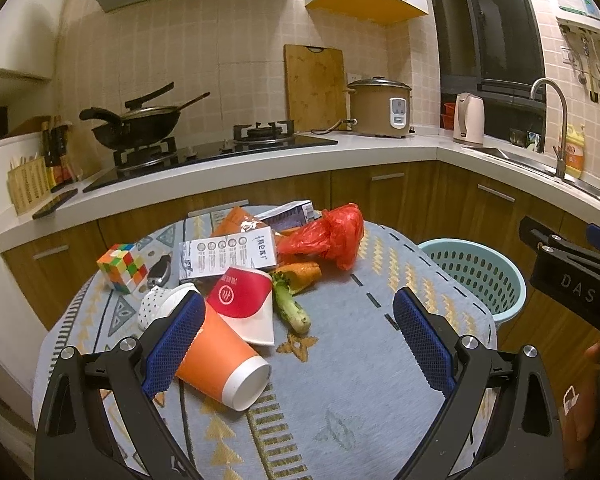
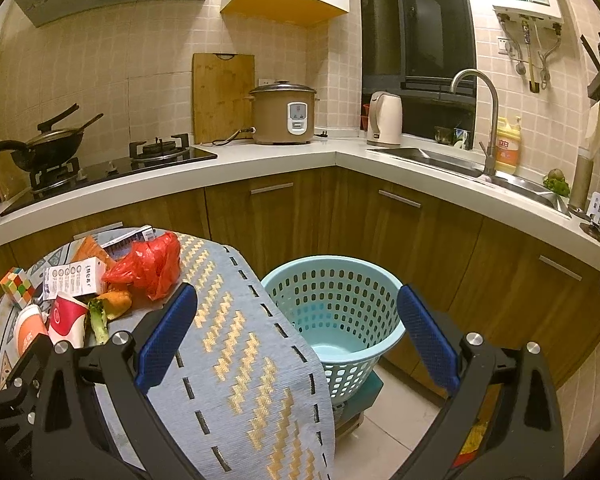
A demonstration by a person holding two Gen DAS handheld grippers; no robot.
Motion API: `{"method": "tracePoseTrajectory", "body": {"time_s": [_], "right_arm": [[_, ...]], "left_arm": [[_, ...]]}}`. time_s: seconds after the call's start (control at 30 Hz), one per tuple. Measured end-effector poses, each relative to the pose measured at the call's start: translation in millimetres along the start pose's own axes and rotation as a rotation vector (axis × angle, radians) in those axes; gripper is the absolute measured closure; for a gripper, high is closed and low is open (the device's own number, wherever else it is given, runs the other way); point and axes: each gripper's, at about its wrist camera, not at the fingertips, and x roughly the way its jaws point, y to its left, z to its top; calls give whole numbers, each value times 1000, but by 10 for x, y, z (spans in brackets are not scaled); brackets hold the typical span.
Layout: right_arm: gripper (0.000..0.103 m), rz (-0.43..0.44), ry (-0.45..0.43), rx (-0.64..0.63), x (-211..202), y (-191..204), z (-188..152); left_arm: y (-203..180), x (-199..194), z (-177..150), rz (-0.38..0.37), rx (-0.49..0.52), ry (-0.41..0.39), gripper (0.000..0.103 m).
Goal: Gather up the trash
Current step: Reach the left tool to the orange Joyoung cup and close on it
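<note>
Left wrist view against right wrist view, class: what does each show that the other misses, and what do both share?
Only the left shows the orange cup whole, lying beside the left gripper, jaws open. Only the right shows the basket's empty inside, the floor, and the right gripper, jaws open. Both share the red bag, cube, box and cooker.

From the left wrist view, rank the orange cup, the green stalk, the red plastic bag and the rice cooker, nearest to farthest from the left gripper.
Measured from the left gripper:
1. Orange cup, lying against the left finger.
2. Green stalk, just beyond, mid-table.
3. Red plastic bag, far side of the table.
4. Rice cooker, on the back counter.
</note>
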Motion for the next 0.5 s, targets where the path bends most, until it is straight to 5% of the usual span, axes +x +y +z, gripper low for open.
{"method": "tracePoseTrajectory", "body": {"time_s": [0.17,0.5], "right_arm": [[8,-1,9,-14,33,41,-15],[15,55,28,-100,172,339,-119]], "left_arm": [[115,56,-44,-22,-32,22,11],[642,237,-185,56,-90,88,11]]}}
